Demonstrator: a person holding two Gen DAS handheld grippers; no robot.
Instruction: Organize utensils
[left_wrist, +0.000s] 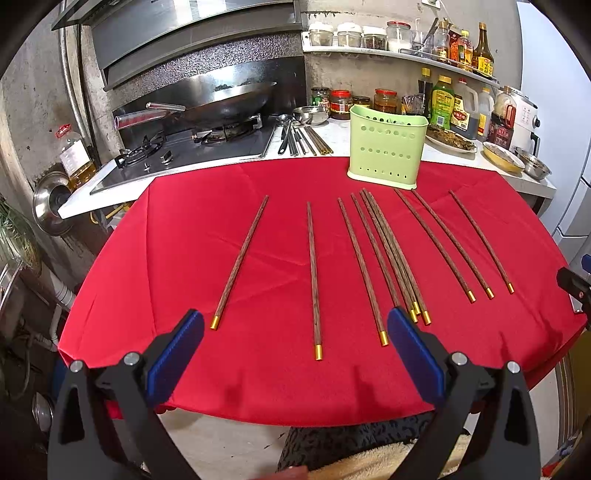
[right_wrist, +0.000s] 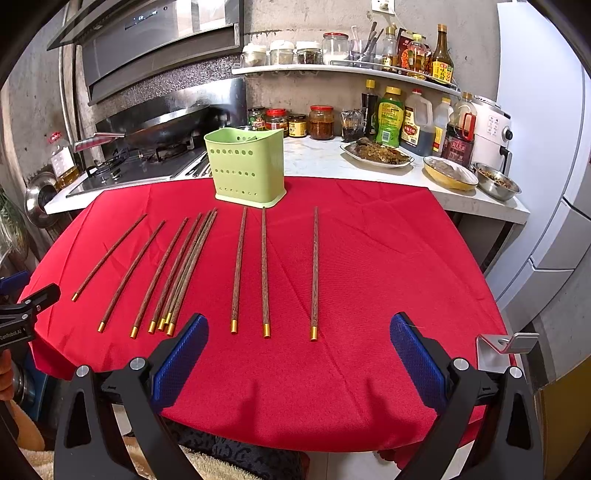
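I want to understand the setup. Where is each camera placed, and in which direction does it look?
Left wrist: sits on the left hand-held gripper, looking forward over the red cloth at the chopsticks and green holder; its own open fingers show.
Right wrist: sits on the right hand-held gripper, further right, same direction; its open fingers show.
Shared: cloth, chopsticks, holder, stove counter.
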